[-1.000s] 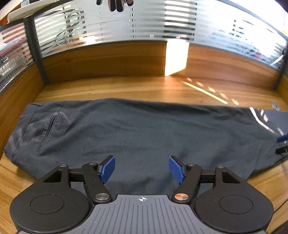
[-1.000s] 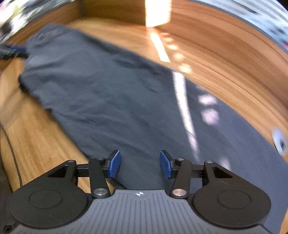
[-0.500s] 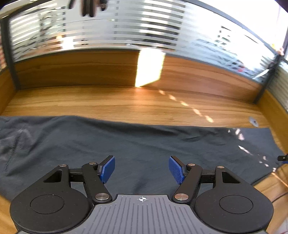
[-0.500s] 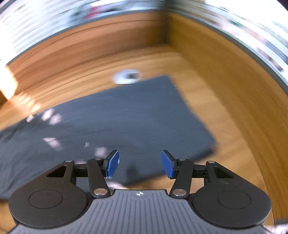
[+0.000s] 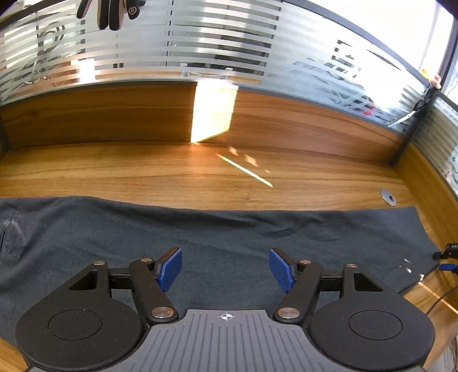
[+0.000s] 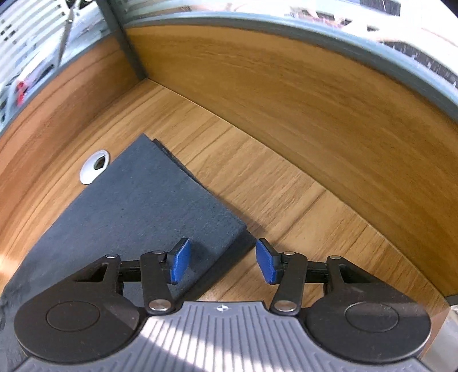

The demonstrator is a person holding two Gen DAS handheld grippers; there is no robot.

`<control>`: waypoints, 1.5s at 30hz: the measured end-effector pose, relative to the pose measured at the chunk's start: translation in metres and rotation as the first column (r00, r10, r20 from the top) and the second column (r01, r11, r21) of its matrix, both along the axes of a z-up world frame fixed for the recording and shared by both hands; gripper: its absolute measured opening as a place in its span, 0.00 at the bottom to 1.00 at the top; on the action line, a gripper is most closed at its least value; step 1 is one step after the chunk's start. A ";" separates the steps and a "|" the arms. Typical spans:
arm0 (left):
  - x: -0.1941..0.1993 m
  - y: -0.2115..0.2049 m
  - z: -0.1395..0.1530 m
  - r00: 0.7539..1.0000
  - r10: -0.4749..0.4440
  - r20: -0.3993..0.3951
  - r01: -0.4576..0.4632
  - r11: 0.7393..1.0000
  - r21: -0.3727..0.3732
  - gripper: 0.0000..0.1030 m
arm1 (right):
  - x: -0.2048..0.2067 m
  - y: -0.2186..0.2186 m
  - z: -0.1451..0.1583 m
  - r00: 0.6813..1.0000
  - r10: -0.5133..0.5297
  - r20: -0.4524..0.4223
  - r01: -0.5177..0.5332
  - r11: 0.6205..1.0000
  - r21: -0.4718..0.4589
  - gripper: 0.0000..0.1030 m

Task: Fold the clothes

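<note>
Both grippers are hanging over dark grey trousers [image 5: 229, 231] lying flat along a wooden desk [image 5: 171, 174]: the left gripper [image 5: 225, 267] is standing with its blue pads well apart and gripping nothing, while the right gripper [image 6: 222, 264], its jaws closing, is straddling the near corner of the trouser hem without pressing it. Farther off, a cable grommet [image 6: 94, 166] is sitting just beside the hem's far corner, the waist end is running out of the left view, and a hanging glove [image 5: 110, 13] is being cut off at the top edge.
</note>
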State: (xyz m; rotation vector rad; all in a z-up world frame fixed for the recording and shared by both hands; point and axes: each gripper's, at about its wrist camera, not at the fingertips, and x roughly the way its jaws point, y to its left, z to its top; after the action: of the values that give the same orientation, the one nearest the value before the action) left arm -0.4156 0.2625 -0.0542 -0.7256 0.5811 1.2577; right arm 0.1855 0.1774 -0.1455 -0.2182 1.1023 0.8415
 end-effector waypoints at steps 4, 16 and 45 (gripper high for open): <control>0.001 -0.002 -0.003 1.000 -0.002 -0.003 0.002 1.000 -0.009 0.68 | -0.002 0.001 0.000 1.000 -0.026 0.017 0.026 1.000 0.001 0.47; -0.008 -0.001 -0.005 0.999 0.034 0.024 -0.034 0.999 -0.011 0.68 | -0.020 -0.004 0.034 0.999 -0.030 0.014 0.028 0.987 0.160 0.10; 0.012 0.036 -0.046 0.894 0.119 0.432 0.012 0.957 -0.289 0.71 | -0.338 0.062 0.062 0.379 0.903 0.201 -0.921 0.390 -0.018 0.10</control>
State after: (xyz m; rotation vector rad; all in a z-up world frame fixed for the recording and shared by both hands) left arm -0.4041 0.2983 -0.1001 -1.2419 0.3639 1.0168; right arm -0.1521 0.2394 -0.0837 -0.8811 0.6812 1.8539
